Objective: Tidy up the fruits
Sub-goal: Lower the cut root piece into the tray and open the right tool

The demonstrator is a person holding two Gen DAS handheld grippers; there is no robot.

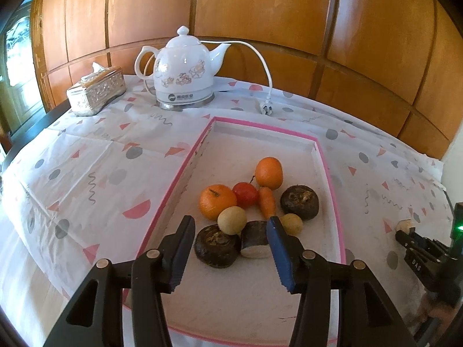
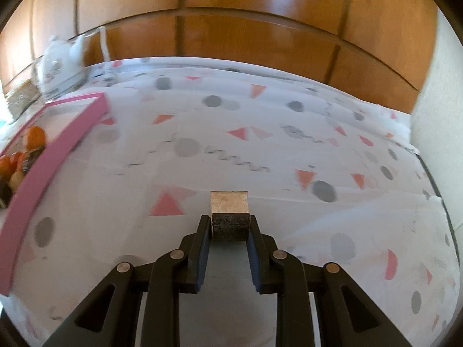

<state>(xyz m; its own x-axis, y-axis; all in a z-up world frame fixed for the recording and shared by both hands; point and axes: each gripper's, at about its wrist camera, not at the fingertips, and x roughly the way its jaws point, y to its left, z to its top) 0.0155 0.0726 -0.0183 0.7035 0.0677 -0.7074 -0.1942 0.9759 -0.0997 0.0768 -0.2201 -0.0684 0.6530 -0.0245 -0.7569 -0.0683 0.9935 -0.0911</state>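
Brown-barked chunk (image 2: 230, 222) clamped between my right fingers (image 2: 206, 231) over the counter (image 2: 289, 150), mid-carry I judge; left fingers (image 1: 185, 248) spread wide over the pink tray (image 1: 162, 211), next swing it leftward in.

A white cloth (image 1: 95, 156) printed with pink triangles and grey dots covers the surface. Directly on it sit a shallow pink-rimmed white tray (image 1: 185, 170), a white floral ceramic electric kettle (image 1: 182, 72) on its metal base, its white cord and plug (image 1: 266, 107) (unplugged, lying loose) just beside, and a silver embossed tissue box (image 1: 97, 91) near the far left corner.
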